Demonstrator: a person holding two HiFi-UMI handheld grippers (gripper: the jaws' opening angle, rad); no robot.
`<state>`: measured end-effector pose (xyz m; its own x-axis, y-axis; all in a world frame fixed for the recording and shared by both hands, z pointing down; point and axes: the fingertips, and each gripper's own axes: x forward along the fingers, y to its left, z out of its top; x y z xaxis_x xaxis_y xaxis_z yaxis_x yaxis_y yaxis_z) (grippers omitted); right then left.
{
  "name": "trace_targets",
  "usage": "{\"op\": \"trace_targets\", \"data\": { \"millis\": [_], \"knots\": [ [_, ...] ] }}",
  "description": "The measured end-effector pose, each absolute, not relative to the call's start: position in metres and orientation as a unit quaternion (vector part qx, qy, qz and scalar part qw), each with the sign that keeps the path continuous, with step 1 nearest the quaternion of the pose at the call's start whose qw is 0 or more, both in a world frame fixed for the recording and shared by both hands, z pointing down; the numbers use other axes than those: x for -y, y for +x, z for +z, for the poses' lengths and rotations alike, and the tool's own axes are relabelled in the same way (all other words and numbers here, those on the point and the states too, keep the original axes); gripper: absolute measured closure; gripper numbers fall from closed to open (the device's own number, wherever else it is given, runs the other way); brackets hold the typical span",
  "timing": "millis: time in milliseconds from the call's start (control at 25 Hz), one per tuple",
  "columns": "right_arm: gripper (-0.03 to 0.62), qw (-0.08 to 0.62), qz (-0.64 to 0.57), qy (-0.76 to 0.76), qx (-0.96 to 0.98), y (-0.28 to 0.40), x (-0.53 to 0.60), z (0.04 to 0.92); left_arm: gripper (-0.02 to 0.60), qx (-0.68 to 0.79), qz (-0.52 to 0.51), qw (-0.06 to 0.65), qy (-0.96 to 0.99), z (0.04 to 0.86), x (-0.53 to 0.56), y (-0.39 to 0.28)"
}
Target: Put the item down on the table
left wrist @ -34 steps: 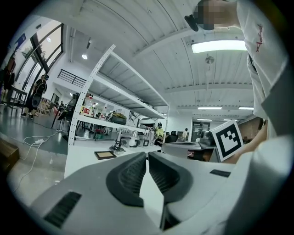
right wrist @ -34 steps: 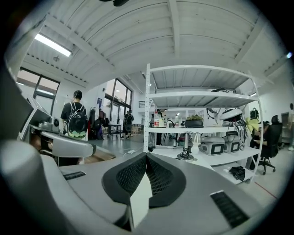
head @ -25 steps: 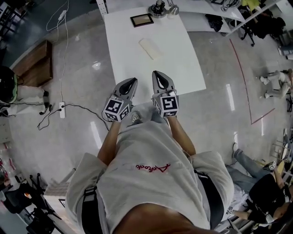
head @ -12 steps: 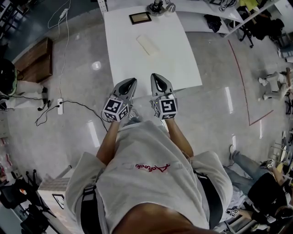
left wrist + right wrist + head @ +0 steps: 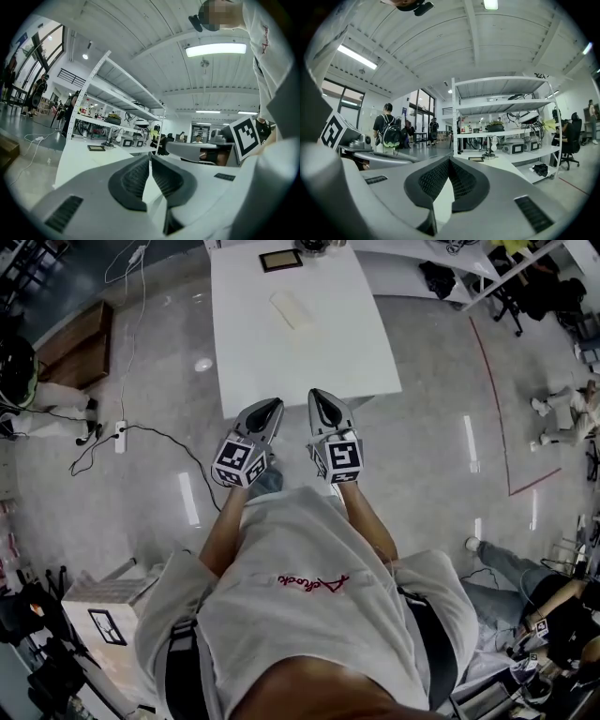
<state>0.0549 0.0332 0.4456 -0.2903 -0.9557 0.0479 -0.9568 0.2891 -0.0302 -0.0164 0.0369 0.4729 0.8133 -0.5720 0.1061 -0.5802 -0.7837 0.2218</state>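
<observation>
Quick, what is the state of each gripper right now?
Left grey gripper: closed, holding nothing.
Right grey gripper: closed, holding nothing.

Lab with equipment-laden shelving, white worktable

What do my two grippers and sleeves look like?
The left gripper and right gripper are pale grey, tapering to points, with dark textured pads on the fingers. Each bears a cube of black-and-white square markers. The T-shirt is light and short-sleeved, with red script.

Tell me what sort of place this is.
Probably a lab or workshop: open shelving loaded with equipment, a white table on a polished floor, and a power strip lying there.
</observation>
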Motion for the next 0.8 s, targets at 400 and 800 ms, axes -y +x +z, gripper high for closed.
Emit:
{"op": "trace_targets", "data": {
  "millis": [400, 800],
  "knots": [
    [0.597, 0.01, 0.03, 0.578, 0.816, 0.051, -0.092, 0.451, 0.546, 0.325, 0.015, 0.118, 0.938, 0.476, -0.099, -0.018],
    [0.599, 0.003, 0.026, 0.566, 0.824, 0.039, -0.123, 0.45, 0.546, 0.335, 0.01, 0.11, 0.936, 0.473, -0.13, -0.023]
  ]
}}
